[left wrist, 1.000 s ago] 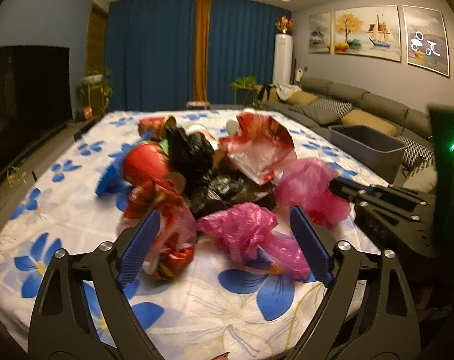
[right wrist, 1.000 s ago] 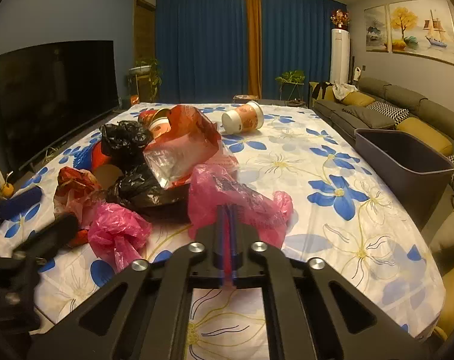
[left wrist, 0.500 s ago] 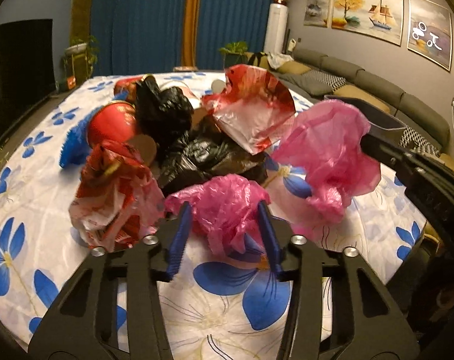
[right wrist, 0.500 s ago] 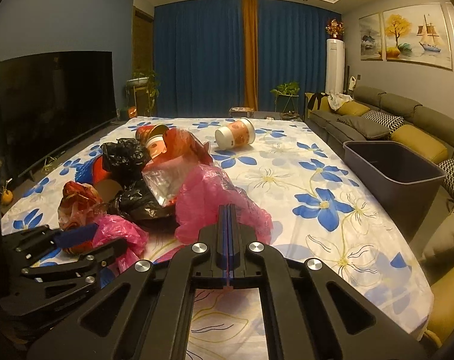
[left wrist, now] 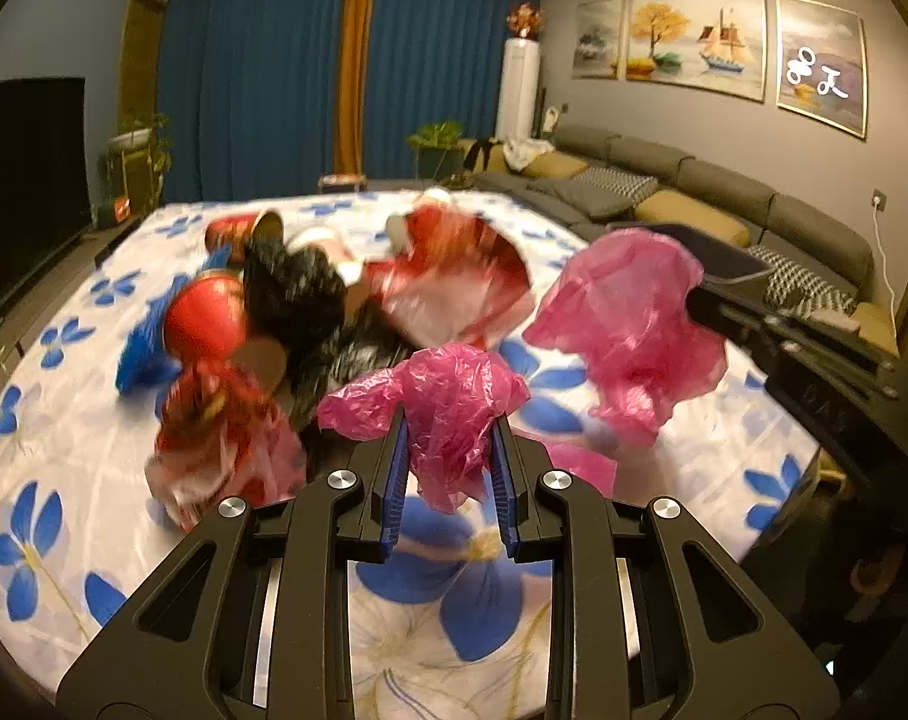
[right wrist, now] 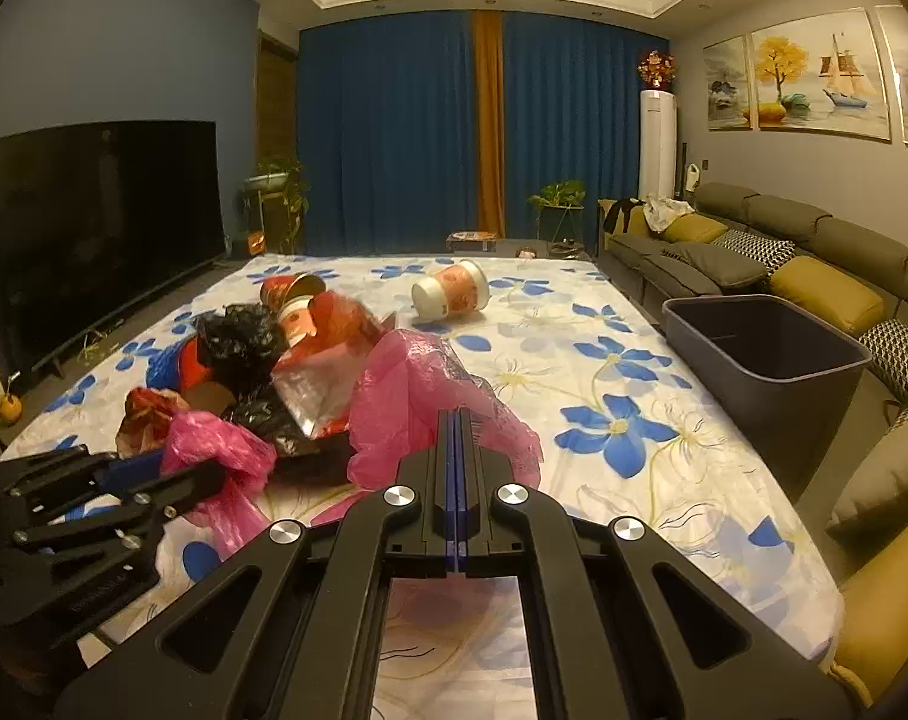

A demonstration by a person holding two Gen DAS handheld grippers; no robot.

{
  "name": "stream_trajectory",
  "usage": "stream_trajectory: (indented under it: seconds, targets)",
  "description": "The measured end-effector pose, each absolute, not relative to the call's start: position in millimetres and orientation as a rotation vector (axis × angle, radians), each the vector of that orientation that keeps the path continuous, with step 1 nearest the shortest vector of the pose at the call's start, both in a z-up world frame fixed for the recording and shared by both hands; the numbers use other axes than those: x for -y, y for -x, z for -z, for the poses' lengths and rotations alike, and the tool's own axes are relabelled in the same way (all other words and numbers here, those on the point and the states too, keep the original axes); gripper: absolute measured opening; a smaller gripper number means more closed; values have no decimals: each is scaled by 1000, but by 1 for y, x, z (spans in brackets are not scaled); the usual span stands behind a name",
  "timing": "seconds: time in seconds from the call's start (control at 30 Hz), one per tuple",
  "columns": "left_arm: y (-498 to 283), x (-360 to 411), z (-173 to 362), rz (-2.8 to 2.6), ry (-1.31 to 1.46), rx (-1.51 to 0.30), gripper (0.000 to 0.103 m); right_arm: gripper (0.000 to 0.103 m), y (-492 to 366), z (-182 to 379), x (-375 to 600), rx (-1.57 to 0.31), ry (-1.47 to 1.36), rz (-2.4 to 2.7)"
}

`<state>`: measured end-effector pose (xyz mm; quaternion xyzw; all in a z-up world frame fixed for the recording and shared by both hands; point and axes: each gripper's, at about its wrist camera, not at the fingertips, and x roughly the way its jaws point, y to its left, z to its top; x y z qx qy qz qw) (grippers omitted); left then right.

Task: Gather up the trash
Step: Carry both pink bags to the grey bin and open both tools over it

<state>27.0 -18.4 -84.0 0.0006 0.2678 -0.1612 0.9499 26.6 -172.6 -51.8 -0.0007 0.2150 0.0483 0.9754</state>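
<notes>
Beside the table's right edge we see a dark grey rectangular plastic bin (right wrist: 766, 354) standing on the floor; what shows of its inside is bare dark wall, with nothing visible in it. On the table, covered by a white cloth printed with blue flowers (right wrist: 622, 444), lies the trash heap: a crumpled black plastic bag (right wrist: 244, 336), a red-and-clear plastic wrapper (right wrist: 328, 360), a red paper cup lying on its side (right wrist: 289, 291), and a crumpled red foil bag (right wrist: 148, 414) at the near left. A white-and-orange paper cup (right wrist: 451, 297) lies on its side apart from the heap, further back.

Our left gripper (left wrist: 448, 468) has its jaws clenched on a small crumpled pink plastic bag (left wrist: 442, 402); the bag sits squeezed between the two blue pads, bulging out above them and hanging a little below. Our right gripper (right wrist: 457, 480) has its jaws pressed nearly flat together, pinching an edge of a larger pink plastic bag (right wrist: 418, 402), which billows out ahead of and left of the fingertips. From the left wrist view this larger bag (left wrist: 628, 324) hangs off the table, held up to the right of the smaller one, with the bin's rim just behind it.
</notes>
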Motion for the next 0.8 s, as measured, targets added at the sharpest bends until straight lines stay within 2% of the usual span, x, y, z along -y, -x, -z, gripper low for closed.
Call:
stream_trajectory:
  seconds: [0.47,0.8]
  targets:
    - [-46,58,32,326,-17,-428,24,1,-29,18,211,-352,-33,-37]
    - [-82,117,-8,370,-10,-368,24,1,-40,-16,261,-249,-36,65]
